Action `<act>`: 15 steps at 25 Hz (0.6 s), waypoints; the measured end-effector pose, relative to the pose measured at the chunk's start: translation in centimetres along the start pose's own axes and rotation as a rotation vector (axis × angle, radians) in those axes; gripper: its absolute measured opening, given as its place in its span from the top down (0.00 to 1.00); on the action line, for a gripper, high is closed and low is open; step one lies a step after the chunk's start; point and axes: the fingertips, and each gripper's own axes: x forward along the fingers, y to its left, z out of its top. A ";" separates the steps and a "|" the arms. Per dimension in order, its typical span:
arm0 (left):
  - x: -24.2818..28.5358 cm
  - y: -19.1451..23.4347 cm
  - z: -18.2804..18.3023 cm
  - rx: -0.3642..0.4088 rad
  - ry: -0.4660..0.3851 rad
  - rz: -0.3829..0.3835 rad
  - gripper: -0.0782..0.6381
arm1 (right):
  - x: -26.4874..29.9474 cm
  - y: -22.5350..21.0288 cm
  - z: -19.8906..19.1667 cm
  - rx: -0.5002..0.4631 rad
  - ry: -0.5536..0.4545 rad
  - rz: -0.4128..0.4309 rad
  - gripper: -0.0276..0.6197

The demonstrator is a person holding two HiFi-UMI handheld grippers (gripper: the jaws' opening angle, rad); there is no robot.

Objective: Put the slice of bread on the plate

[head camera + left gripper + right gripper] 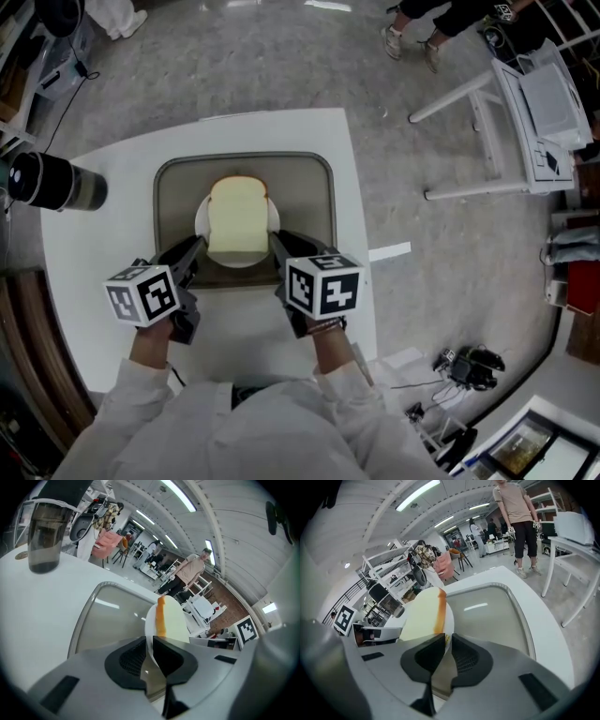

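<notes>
Since both pinch only the thin rim of the plate (200, 221), left tongs (194, 251) on one side and right tongs (278, 246) on the other, each clamped tight on it, an uneven pull could tip it. The slice of bread (237, 220) lies loose on that plate, over the tray (176, 186), so any tilt prob. slides it off. Can't tell if plate is lifted or resting. A dark cup (56, 181) sits well apart at the bench (103, 253) edge, i.e. not in the way.
</notes>
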 end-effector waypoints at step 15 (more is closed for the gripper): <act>1.6 1.6 -0.2 -0.010 0.024 0.018 0.82 | 2.2 -1.0 -0.6 0.007 0.068 -0.021 0.87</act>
